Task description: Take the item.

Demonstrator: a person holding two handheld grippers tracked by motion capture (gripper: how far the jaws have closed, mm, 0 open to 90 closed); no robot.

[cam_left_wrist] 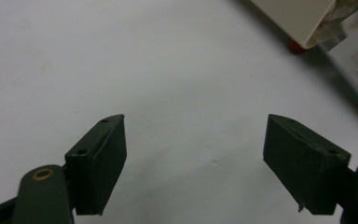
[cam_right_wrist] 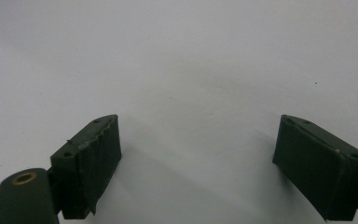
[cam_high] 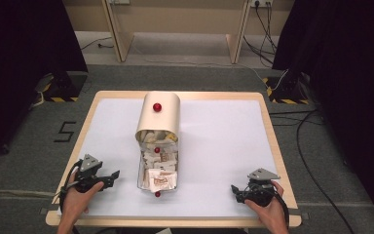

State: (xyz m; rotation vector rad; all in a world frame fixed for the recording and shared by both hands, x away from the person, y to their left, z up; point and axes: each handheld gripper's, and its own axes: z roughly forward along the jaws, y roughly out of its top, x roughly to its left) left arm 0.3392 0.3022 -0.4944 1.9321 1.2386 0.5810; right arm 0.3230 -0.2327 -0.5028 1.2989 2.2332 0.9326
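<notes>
On the white sheet covering the table [cam_high: 224,141], a cream box [cam_high: 158,146] with a rounded lid and red knobs lies in the middle, its open end spilling paper packets [cam_high: 159,168] toward the person. The left gripper [cam_high: 108,178] rests near the table's front-left corner, just beside the box but apart from it, jaws spread wide and holding nothing. The right gripper [cam_high: 236,190] sits well apart near the front-right corner, jaws equally wide, only bare sheet between them. Each is held in a hand.
</notes>
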